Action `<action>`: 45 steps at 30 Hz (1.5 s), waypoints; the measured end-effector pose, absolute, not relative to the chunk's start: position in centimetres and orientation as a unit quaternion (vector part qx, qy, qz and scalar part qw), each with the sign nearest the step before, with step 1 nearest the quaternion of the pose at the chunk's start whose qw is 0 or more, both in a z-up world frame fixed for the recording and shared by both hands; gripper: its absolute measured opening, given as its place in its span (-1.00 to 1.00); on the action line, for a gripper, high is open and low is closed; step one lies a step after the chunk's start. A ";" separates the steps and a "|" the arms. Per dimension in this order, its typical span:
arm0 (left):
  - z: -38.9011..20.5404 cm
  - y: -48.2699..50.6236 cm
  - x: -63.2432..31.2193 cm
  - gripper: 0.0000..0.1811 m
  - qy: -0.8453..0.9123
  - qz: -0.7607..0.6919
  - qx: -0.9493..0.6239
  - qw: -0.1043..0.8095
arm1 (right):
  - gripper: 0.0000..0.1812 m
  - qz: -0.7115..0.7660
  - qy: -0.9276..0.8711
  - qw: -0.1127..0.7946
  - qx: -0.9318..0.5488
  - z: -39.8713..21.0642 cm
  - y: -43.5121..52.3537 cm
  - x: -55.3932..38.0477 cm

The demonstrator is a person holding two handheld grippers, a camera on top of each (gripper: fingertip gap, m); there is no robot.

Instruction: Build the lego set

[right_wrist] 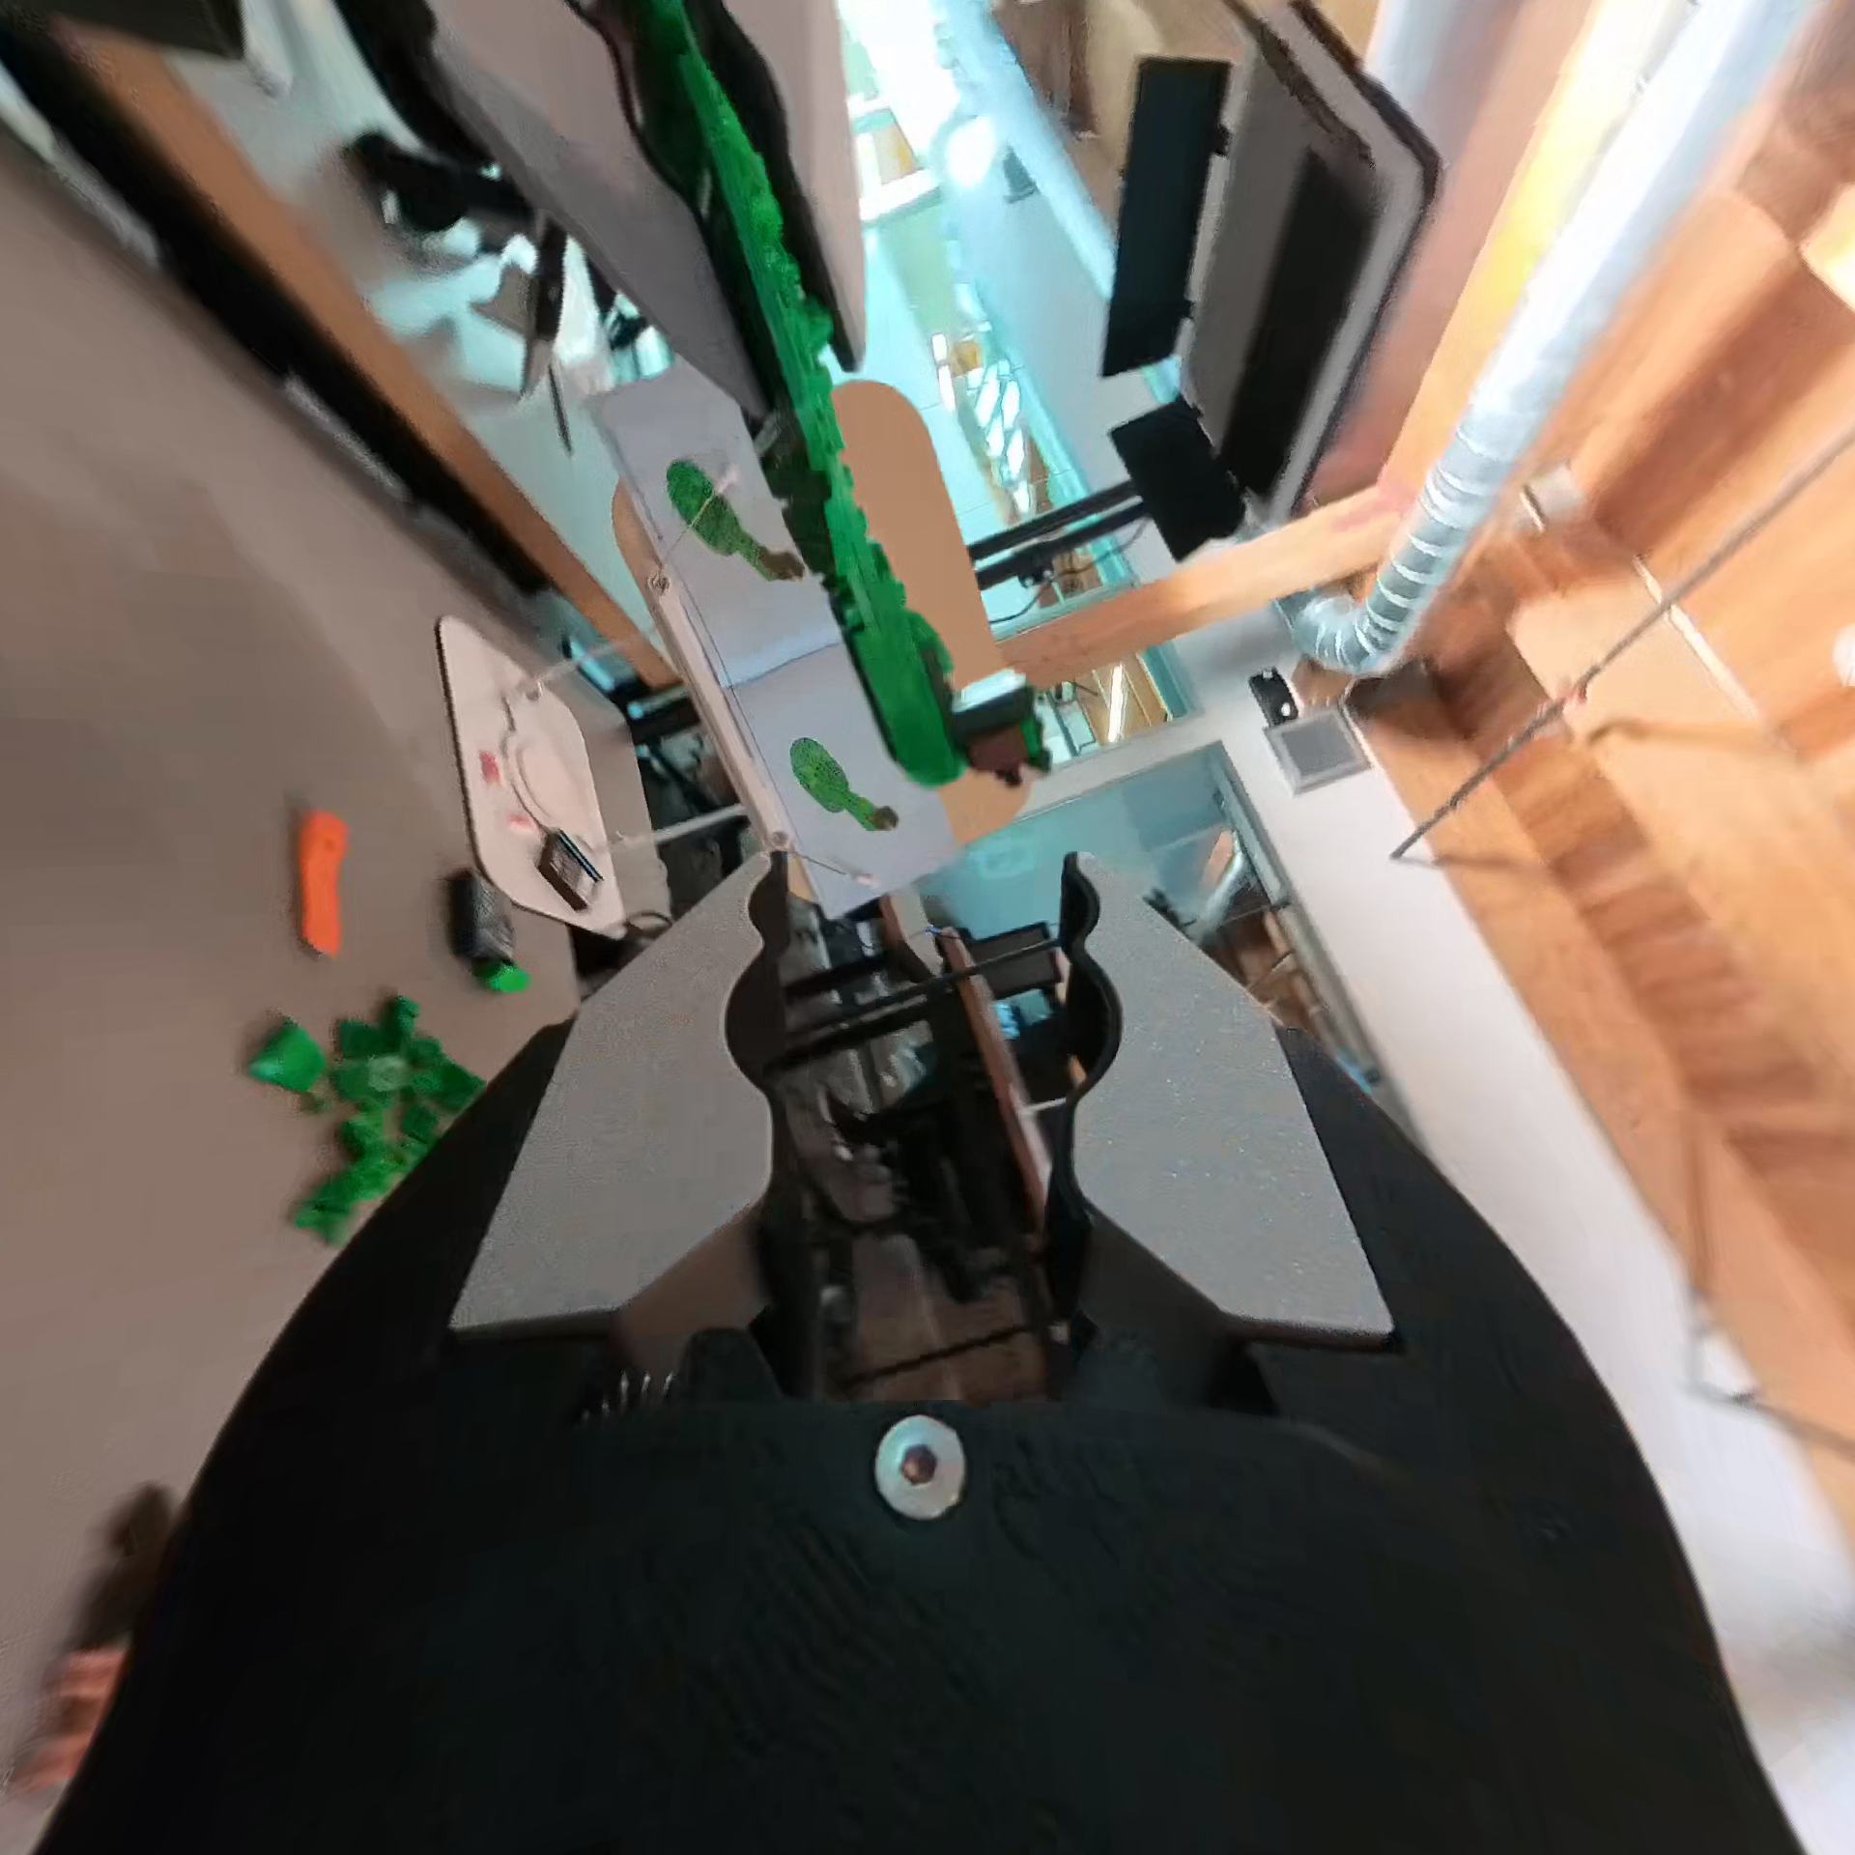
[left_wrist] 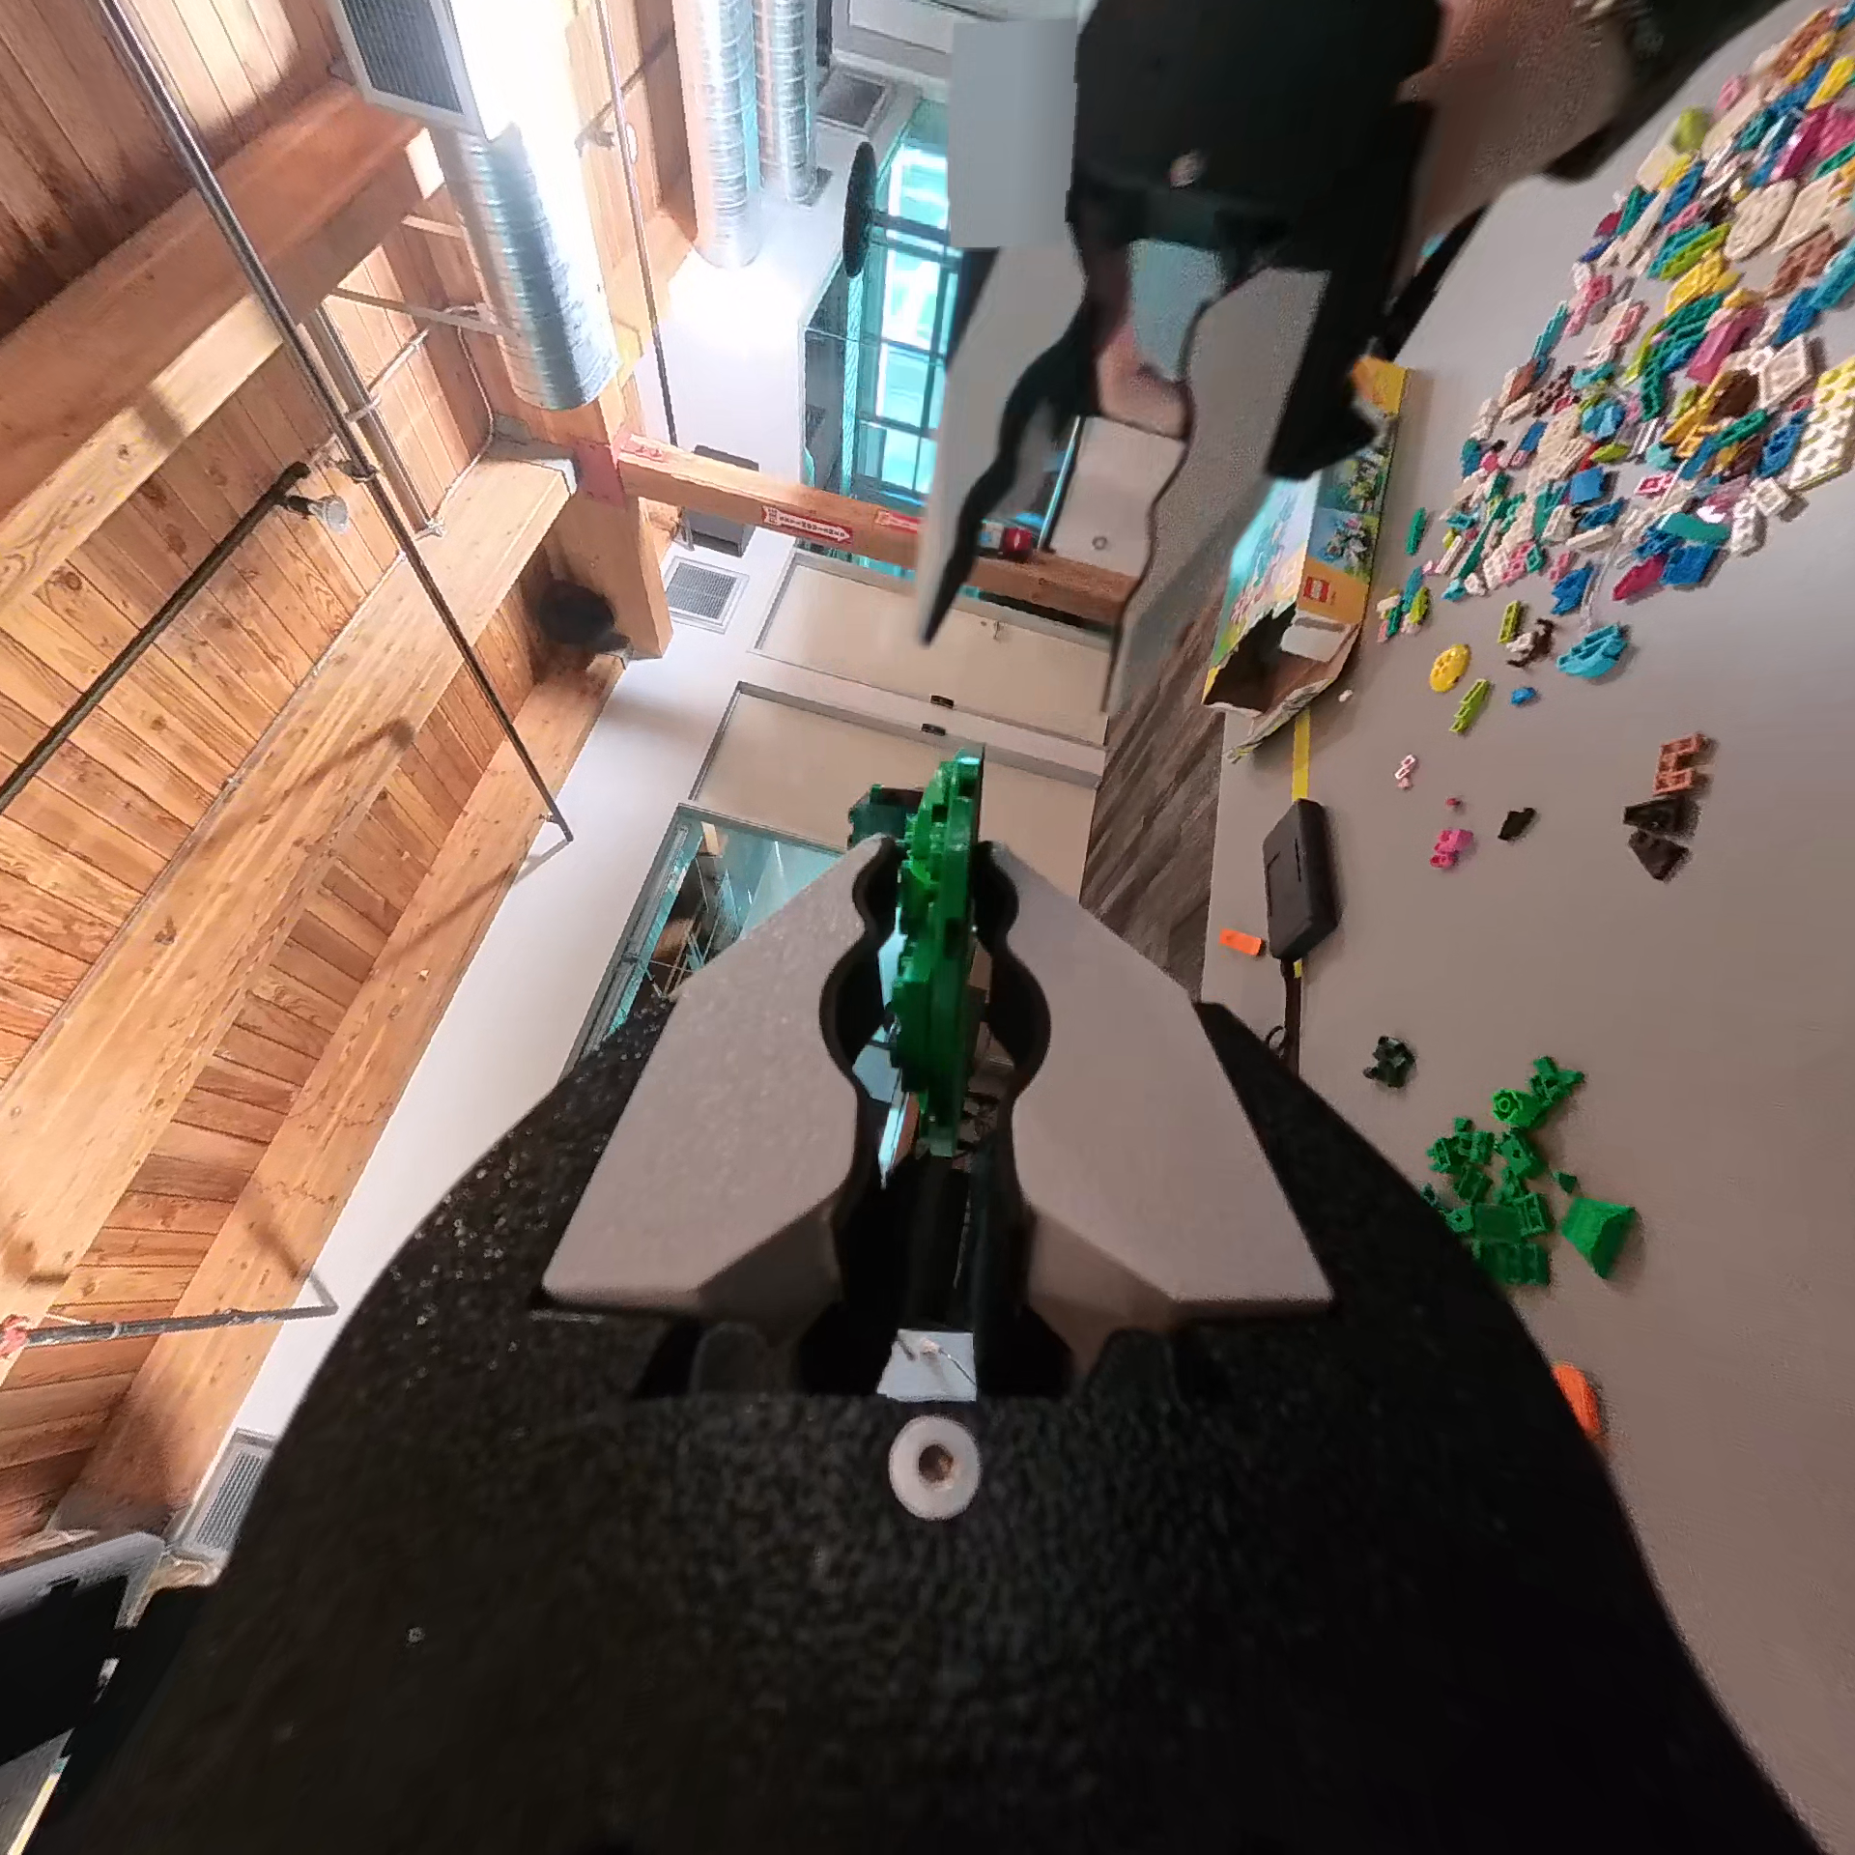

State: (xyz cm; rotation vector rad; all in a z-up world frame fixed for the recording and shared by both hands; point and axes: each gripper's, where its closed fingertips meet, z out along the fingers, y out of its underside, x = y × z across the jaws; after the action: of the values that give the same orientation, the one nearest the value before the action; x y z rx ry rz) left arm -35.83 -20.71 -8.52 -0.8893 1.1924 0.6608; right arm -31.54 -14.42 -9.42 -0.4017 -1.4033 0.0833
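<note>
My left gripper (left_wrist: 939, 853) is shut on a flat green lego assembly (left_wrist: 939, 964), held edge-on in the air well above the grey table (left_wrist: 1606, 954). In the right wrist view the same green assembly (right_wrist: 853, 562) hangs from the left gripper's fingers (right_wrist: 642, 231) at the top, with a small brown and white piece at its lower end. My right gripper (right_wrist: 918, 863) is open and empty, below the assembly and apart from it. It also shows in the left wrist view (left_wrist: 1034, 562), open, above the left gripper.
A pile of green bricks (left_wrist: 1506, 1195) lies on the table; it also shows in the right wrist view (right_wrist: 371, 1114). Several mixed coloured bricks (left_wrist: 1706, 351) spread at the upper right. A lego box (left_wrist: 1305, 572), a black device (left_wrist: 1300, 878) and brown pieces (left_wrist: 1661, 813) lie between. An orange piece (right_wrist: 321, 883) lies on the table. Spacing between my two grippers at the tips: around 9 centimeters.
</note>
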 end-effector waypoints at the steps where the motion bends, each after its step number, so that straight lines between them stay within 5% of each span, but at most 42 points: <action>1: -8.6 -20.6 -35.8 -0.86 0.534 0.295 -0.397 0.685 | -0.42 0.072 -0.623 0.752 -0.202 -10.3 -14.2 -30.7; 13: -12.6 -15.4 -33.1 -0.86 0.562 0.319 -0.403 0.648 | -0.45 0.310 -0.425 0.774 -0.352 -18.0 -10.9 -23.9; 20: -22.3 -10.1 -34.4 -0.86 0.533 0.354 -0.489 0.593 | -0.45 0.359 -0.386 0.753 -0.394 -19.7 -8.9 -22.8; 24: -25.7 -9.1 -34.4 -0.86 0.470 0.317 -0.507 0.649 | -0.50 0.340 -0.348 0.741 -0.464 -20.9 -5.9 -22.2; 32: -34.2 -10.3 -27.9 -0.86 0.609 0.242 -0.473 0.589 | -0.62 0.343 -0.318 0.740 -0.483 -22.1 -4.7 -21.6; 45: -33.4 -11.0 -27.2 -0.86 0.592 0.210 -0.464 0.625 | -0.71 0.332 -0.393 0.740 -0.433 -23.8 -7.3 -24.0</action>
State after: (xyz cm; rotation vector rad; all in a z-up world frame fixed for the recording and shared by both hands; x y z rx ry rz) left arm -27.22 -11.04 -33.43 -1.0637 1.3583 0.4828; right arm -24.03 -7.25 -23.83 -0.9497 -0.8619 0.7289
